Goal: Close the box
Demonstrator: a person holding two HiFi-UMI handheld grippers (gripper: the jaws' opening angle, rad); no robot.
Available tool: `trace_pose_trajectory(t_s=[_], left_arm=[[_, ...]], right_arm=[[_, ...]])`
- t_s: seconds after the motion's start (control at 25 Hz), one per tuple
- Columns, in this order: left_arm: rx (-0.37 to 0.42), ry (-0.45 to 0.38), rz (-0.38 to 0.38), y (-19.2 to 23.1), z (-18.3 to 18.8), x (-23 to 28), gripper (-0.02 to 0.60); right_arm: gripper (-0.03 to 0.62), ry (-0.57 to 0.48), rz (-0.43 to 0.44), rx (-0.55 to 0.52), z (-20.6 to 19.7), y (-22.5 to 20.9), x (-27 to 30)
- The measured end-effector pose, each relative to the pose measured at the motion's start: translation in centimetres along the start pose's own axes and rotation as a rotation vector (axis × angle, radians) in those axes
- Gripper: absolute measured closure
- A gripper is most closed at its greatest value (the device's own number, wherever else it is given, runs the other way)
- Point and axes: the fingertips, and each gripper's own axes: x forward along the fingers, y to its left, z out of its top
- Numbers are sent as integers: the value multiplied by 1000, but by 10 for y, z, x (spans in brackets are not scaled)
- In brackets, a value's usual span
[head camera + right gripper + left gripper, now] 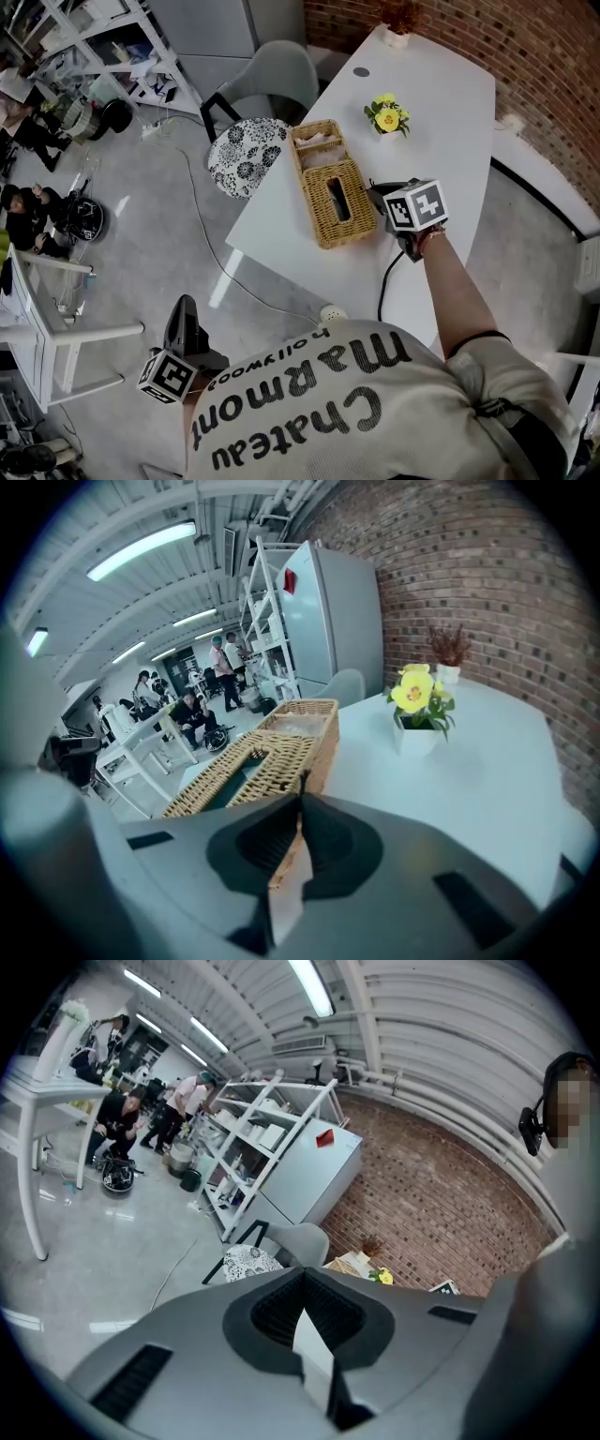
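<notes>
Nudging with the right tool [300, 794], pressed together and empty, could just slide the wicker box [328, 187] right in front of it across the bench [441, 122]. The left tool [302, 1283], also pressed together, hangs too far away to steady it.

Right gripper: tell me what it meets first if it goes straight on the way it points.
The wicker box: its near side wall sits just ahead of the right gripper's shut tips, though the gap is hard to judge.

Person's shirt [375, 412] carried dark lettering, seen upside down from the head view: "Chateau Marmont", with smaller "Hollywood" beside it. A red tag [323, 1138] on the pale cabinet [314, 1180] was too small to read.
</notes>
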Motion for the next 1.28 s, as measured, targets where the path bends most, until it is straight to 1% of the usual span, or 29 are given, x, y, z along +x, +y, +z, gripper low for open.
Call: trace_pose_trajectory(t_s=[0.12,0.28,0.52,0.72,0.88,1.0,1.12,1.28], left_arm=[[3,8,-1,-1,-1,-1,580],[5,5,-4,4,0,-7,580],[12,3,-18,11,6,-16,580],[23,0,-36,22,14,-28,580],[30,2,-60,31,22,-34,580],[39,10,-97,34,28,-36,580],[46,12,-140,38,31,-38,580],[50,27,-182,39,27,-45,580]], right_arm=[[579,-12,-7,13,-1,-2,0],[579,-15,-38,11,-4,-2,1],[568,-18,-135,-2,-4,-2,-3],[559,0,-197,19,-11,4,-15],[543,-8,-216,44,-12,21,-25],[546,-47,-225,66,-9,41,-36],[548,-89,-232,64,-6,68,-43],[553,-131,-213,77,-11,109,-49]])
